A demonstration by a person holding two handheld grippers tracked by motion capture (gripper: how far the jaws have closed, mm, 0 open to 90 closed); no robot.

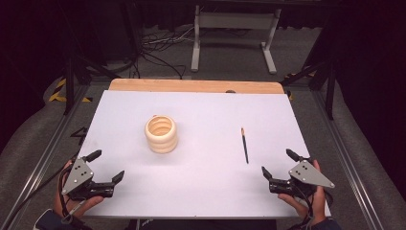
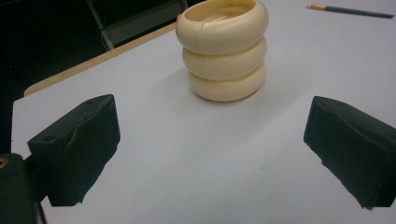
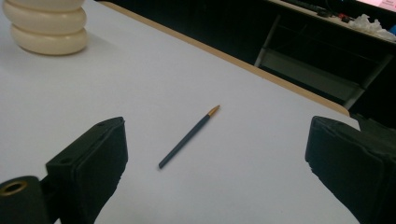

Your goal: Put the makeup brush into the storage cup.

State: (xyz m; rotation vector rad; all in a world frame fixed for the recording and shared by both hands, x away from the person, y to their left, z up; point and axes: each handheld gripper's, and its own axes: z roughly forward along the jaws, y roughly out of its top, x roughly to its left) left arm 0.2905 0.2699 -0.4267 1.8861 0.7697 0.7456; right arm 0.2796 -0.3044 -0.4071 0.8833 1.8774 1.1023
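Observation:
A cream ribbed holder (image 1: 161,134), shaped like three stacked rings with a hollow top, stands upright left of the table's middle; the left gripper view has the holder (image 2: 224,51) ahead of its jaws. A dark pencil (image 1: 244,145) with a tan end lies flat to the right, and the pencil (image 3: 187,137) lies just beyond the right jaws. My left gripper (image 1: 106,166) rests open at the near left corner, nothing between its jaws. Near the right front edge, my right gripper (image 1: 278,163) is open too and holds nothing.
A white sheet (image 1: 201,110) covers the table, with a wooden strip (image 1: 191,86) showing along the far edge. Beyond the table stand a white metal frame (image 1: 234,33) and loose cables (image 1: 158,48) on the floor.

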